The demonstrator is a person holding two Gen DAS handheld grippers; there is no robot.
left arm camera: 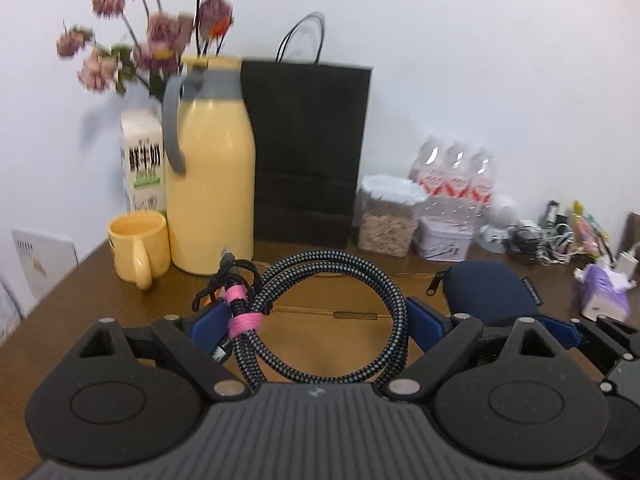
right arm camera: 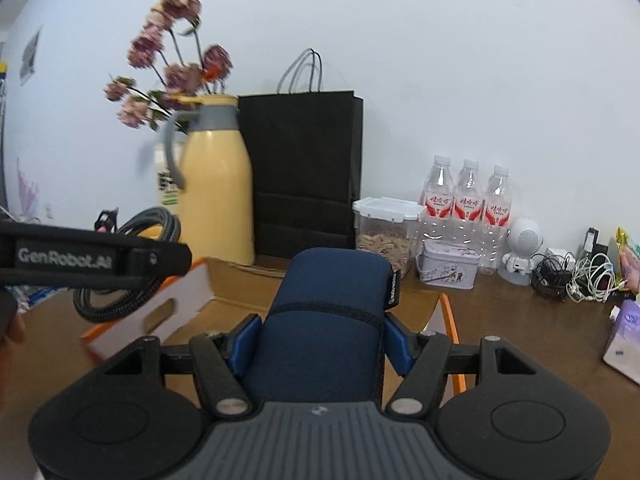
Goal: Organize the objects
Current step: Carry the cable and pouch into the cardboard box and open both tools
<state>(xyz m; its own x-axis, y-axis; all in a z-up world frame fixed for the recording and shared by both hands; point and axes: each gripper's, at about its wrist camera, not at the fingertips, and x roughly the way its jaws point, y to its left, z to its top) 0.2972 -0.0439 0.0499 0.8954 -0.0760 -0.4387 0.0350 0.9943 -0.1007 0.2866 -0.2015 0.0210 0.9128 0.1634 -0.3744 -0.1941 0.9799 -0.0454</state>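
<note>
A coiled black-and-grey braided cable point(left arm camera: 332, 312), bound with a pink tie, sits between the blue pads of my left gripper point(left arm camera: 316, 320), which is shut on it above the wooden desk. My right gripper point(right arm camera: 320, 344) is shut on a navy blue zip pouch point(right arm camera: 328, 312), held above an open cardboard box point(right arm camera: 444, 320) with orange edges. From the right wrist view, my left gripper point(right arm camera: 160, 260) reaches in from the left with the cable point(right arm camera: 116, 308) hanging from it. The pouch point(left arm camera: 492, 288) also shows at the right of the left wrist view.
Along the wall stand a yellow jug point(left arm camera: 210, 184), a yellow mug point(left arm camera: 138, 248), a milk carton point(left arm camera: 144, 160), flowers, a black paper bag point(left arm camera: 308, 152), a cereal jar point(right arm camera: 386, 232), three water bottles point(right arm camera: 468, 200), a tin point(right arm camera: 448, 268), tangled cables point(right arm camera: 576, 276) and tissues point(right arm camera: 624, 336).
</note>
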